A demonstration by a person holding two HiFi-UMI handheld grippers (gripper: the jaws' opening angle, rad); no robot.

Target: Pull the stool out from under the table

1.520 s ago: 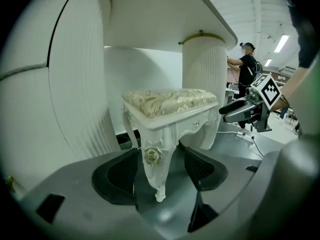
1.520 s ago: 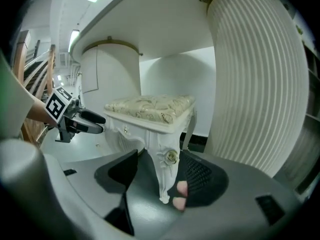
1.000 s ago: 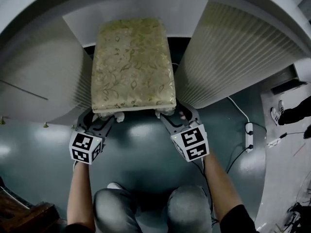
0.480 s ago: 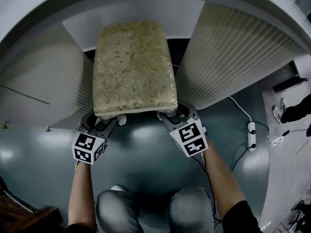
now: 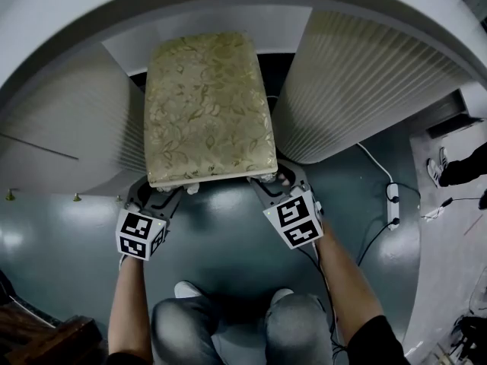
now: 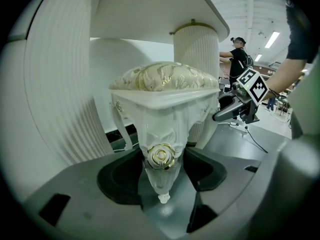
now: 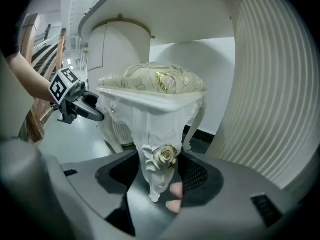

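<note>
Looks mid-pull: clamped onto both front legs of the stool [image 5: 207,105] with left gripper [image 5: 162,196] and right gripper [image 5: 268,182] (one leg each), seat mostly tucked between ribbed pedestals of the table [image 5: 365,74]. Next up: drag straight back, evenly.

The stool [image 5: 205,105] has a sheeny patterned cloth cushion [image 6: 165,76] and glossy white legs [image 6: 161,159].

The stool [image 5: 209,109] stands on the floor [image 5: 221,242] between the table's left pedestal [image 5: 68,135] and right pedestal [image 5: 365,90], its rear end under the tabletop [image 5: 228,6] edge. My left gripper [image 5: 162,196] clasps its front left leg [image 6: 160,169]. My right gripper [image 5: 272,182] clasps its front right leg [image 7: 157,169]. A power strip [image 5: 393,204] lies on the floor to the right.
</note>
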